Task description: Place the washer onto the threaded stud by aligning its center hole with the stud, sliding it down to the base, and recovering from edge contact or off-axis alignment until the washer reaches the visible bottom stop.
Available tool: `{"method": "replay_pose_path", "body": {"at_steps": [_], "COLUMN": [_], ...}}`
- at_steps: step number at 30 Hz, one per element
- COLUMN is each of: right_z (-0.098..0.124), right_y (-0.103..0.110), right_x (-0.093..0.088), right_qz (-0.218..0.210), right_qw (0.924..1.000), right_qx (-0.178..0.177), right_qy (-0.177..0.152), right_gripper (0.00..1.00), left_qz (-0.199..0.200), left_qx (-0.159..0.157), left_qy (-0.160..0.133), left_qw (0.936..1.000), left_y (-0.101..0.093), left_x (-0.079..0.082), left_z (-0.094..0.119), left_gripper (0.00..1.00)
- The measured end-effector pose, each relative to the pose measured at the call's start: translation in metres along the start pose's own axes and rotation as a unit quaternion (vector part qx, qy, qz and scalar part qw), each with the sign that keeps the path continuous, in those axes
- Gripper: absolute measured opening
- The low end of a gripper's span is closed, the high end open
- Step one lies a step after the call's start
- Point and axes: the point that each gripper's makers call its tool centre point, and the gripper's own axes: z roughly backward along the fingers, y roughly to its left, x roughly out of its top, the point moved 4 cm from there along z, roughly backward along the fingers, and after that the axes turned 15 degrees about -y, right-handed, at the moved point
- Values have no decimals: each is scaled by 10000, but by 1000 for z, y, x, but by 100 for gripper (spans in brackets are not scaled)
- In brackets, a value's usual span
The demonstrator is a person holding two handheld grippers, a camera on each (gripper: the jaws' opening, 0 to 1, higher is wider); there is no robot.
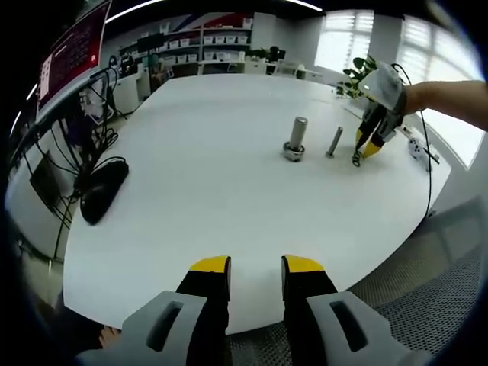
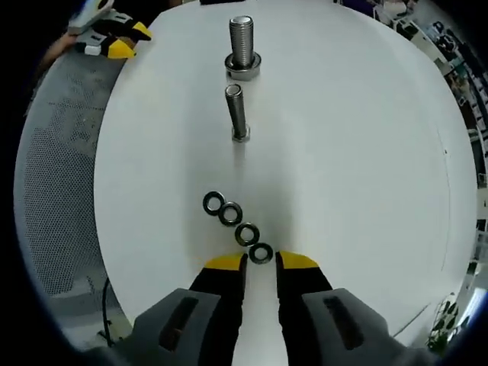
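four washers [image 2: 236, 223] lined up on the table [image 2: 343, 152], thin stud [image 2: 237, 113] behind them, fat stud [image 2: 242, 47] furthest back

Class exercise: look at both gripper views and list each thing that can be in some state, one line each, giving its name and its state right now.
Large stud: upright, a ring around its base.
Small stud: upright, bare, no washer on it.
Four washers: flat on the table, in a touching row, none lifted.
Right tongs: open, tips at the nearest washer, not gripping it.
Left tongs: open, empty, at the table edge.
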Motion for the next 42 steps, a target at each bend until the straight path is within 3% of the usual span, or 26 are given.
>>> {"method": "replay_pose_path", "body": {"at_steps": [17,24,27,30,42], "right_z": [-3,-1,1,9,29], "right_y": [-1,-1,-6,-6,-2], "right_x": [2,5,4,10,37], "right_qz": [-65,-360,-342,-584,-463], "right_qw": [9999,9991,9992,9975,9977], "right_qx": [-29,-13,-156,-149,4], "right_qy": [-158,-209,-148,-371,-491], "right_gripper": [15,14,14,14,14], "left_qz": [-16,-33,-38,-25,-29], "left_qx": [7,-3,-9,-5,-44], "left_qy": [57,122,129,125,91], "left_qw": [10000,9999,9999,9999,9999], "left_y": [0,0,0,0,-1], "left_x": [-2,-4,-3,-3,-3], "left_z": [0,-1,0,0,-1], "left_gripper": [24,25,25,25,25]}}
